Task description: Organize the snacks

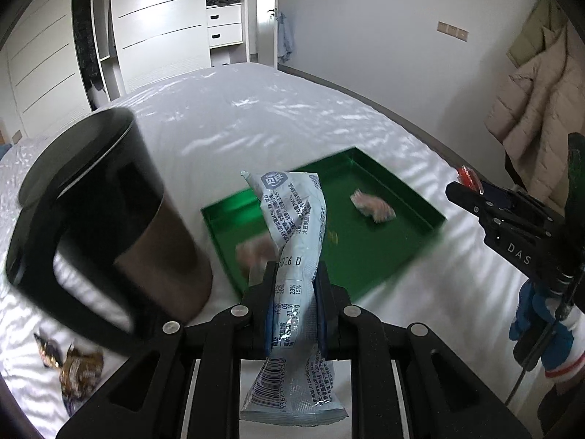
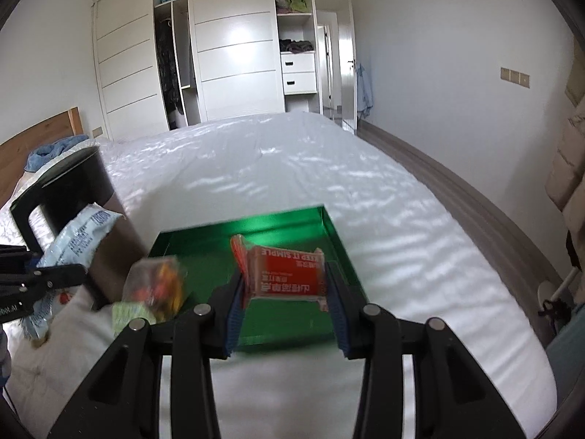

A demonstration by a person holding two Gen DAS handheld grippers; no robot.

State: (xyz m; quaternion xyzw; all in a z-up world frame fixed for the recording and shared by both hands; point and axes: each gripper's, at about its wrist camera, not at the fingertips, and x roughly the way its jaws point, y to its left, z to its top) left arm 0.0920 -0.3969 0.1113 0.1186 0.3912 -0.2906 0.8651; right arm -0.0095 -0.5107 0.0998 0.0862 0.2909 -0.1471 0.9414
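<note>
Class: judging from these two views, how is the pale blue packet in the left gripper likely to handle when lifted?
The blue packet is probably floppy: it twists and bends above the left gripper. It seems light, since a narrow pinch holds it. Its glossy film may slip.

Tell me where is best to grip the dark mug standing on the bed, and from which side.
Probably the dark mug is best taken by its handle, which sticks out toward the camera side; its wide round body looks hard to span. Both grippers hold snacks now.

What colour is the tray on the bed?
Glossy green tray, inside and rim alike; the right wrist view shows it best.
</note>
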